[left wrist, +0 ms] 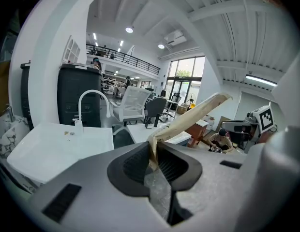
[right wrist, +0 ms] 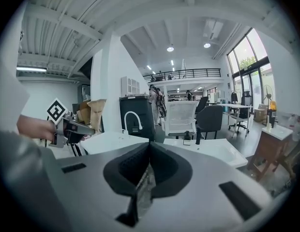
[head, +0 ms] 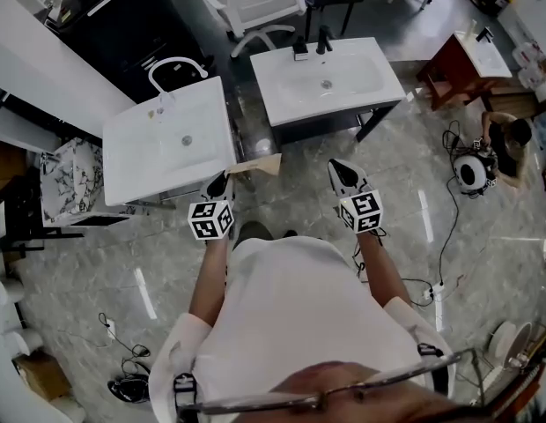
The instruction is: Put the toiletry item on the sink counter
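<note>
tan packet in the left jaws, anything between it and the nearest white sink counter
Nothing visible does. The tan packet, shut in the left gripper, sits just off the near corner of the sink counter, with only air between. The white faucet stands at the counter's back, out of the way.

No word, number or brand can be read in any view. The only signs are black-and-white square markers, which are block patterns and not letters. They stand on the faces of the left cube [head: 211, 219], on the left gripper [head: 225, 180], and of the right cube [head: 362, 211], on the right gripper [head: 340, 169]. One such marker also shows in each gripper view, on the other gripper's cube. The tan packet [left wrist: 188, 117] shows no print that can be read.
</note>
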Action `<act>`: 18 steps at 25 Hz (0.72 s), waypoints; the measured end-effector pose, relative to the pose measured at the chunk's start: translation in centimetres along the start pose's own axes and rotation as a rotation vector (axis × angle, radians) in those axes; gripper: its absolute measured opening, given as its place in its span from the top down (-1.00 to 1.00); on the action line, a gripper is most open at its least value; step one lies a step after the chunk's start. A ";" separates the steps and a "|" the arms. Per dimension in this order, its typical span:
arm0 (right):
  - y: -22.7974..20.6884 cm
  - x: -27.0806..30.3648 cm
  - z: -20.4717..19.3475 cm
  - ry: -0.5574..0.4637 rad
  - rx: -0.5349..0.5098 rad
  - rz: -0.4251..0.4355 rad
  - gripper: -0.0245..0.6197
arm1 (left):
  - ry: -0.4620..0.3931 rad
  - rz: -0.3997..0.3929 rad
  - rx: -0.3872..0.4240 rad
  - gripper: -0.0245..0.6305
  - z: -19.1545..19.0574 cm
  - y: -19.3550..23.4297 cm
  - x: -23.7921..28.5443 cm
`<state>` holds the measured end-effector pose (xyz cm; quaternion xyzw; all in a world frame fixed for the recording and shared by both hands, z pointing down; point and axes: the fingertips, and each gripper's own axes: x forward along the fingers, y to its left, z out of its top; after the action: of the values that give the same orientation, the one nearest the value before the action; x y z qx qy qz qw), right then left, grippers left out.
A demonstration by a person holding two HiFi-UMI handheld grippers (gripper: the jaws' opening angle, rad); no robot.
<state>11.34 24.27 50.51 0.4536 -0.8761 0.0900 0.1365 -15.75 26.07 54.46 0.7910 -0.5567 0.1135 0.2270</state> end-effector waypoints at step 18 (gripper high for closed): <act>-4.1 4.9 0.3 0.028 0.012 -0.017 0.90 | 0.024 -0.029 0.001 0.77 2.4 1.3 7.1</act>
<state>11.97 18.08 51.89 0.4606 -0.8696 0.1002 0.1468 -14.65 18.63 55.79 0.7978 -0.5422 0.1199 0.2350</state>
